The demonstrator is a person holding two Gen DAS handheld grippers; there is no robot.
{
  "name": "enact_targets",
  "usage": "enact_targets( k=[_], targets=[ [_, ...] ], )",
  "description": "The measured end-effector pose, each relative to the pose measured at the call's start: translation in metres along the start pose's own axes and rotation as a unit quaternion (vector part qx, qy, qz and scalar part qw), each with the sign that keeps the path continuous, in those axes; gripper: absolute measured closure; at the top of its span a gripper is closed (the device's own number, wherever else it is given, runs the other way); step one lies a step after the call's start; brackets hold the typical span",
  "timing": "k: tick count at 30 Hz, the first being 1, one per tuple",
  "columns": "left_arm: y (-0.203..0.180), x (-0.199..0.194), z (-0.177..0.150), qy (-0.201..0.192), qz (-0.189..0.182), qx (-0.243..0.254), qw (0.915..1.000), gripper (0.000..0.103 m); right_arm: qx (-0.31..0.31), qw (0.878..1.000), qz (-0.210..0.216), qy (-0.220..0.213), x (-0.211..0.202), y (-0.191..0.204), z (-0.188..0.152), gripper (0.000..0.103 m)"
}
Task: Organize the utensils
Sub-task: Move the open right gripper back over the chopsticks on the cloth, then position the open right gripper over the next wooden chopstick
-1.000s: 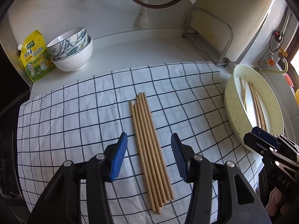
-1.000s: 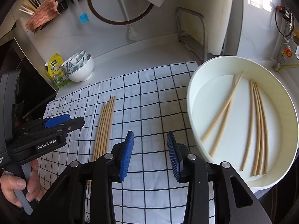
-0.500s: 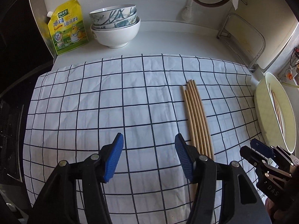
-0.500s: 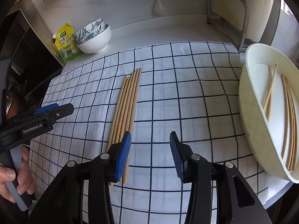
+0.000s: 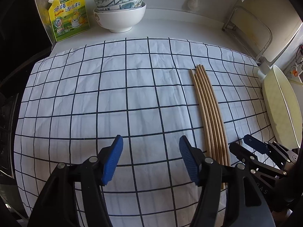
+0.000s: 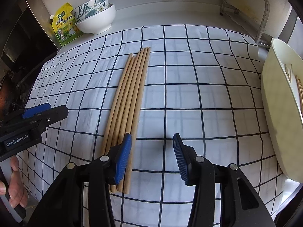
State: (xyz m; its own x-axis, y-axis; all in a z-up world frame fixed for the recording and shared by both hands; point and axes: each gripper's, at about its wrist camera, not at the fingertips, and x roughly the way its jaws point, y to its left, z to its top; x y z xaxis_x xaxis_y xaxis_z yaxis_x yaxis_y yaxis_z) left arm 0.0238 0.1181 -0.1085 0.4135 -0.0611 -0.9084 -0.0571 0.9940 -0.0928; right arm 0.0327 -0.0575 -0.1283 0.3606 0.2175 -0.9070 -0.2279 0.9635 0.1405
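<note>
Both tools [image 5: 151, 159] [image 6: 152, 158] open and empty, flanking the chopsticks [image 6: 128, 102].

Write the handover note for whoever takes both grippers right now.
Left gripper: open, empty, jaws just widened, over bare white checked cloth, left of the bundle.
Right gripper: open, empty, jaws just widened; its left pad sits over the near end of the bundle.
Six pale wooden chopsticks lie side by side on the cloth.
Cream oval tray at the right edge holds more chopsticks.
Done: the cloth bundle is lined up.
Left: likely sorting the tray's chopsticks; nothing is gripped.
</note>
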Motion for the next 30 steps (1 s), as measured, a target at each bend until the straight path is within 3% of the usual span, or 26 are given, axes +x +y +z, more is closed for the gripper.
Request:
enact_targets(
  k=[12,26,30],
  targets=[
    [-0.011,0.004,-0.009,0.006,-0.008,0.012,0.9999,0.042,-0.016,1.000,-0.018,0.001,0.006,0.005,0.000,0.059],
    [-0.045,0.016,-0.014,0.013,-0.023,0.046,0.9986,0.037,0.024,0.999,-0.045,-0.008,-0.002,-0.041,-0.001,0.059],
    [-0.054,0.025,-0.014,0.021,-0.020,0.057,0.9979,0.037,0.032,0.999,-0.024,-0.018,-0.008,-0.047,-0.003,0.059]
  ],
)
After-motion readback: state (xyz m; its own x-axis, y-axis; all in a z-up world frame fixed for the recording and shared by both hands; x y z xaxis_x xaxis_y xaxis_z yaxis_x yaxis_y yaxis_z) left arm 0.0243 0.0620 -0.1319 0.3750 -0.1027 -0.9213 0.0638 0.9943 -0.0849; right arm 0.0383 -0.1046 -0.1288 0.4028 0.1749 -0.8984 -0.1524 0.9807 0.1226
